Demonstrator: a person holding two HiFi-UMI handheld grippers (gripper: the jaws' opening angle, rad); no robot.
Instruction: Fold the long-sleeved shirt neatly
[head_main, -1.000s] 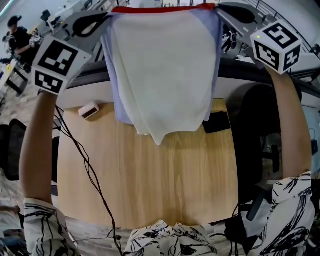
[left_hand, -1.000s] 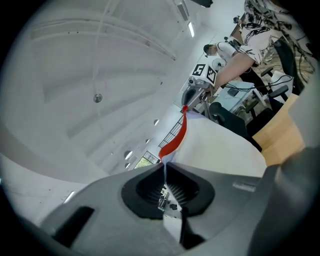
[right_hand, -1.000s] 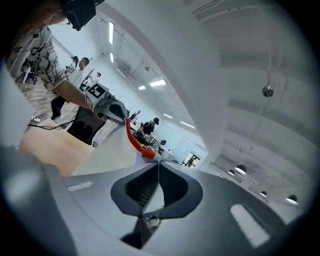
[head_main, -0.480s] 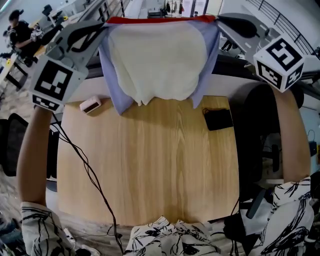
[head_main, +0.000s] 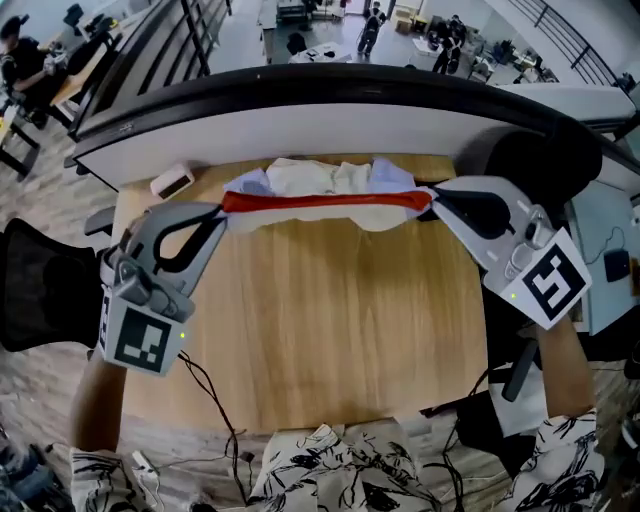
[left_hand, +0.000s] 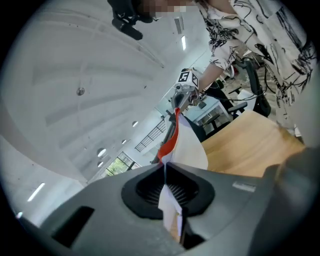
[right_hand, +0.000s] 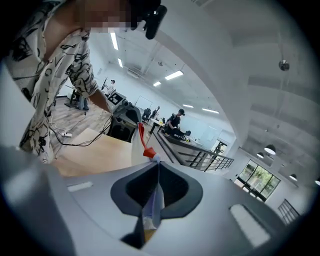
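The shirt (head_main: 310, 177), hanging high a second ago, now bunches at the surface's (head_main: 330, 330) far edge. The left gripper (head_main: 222, 205) and right gripper (head_main: 432, 200) each pinch its red hem (head_main: 325, 202), ready to lay it flat.

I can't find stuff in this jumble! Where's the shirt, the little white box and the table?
shirt (head_main: 320, 202): head view, on its red edge.
little white box (head_main: 172, 182): head view, middle of its top.
table (head_main: 330, 330): head view, bare wood in the middle.
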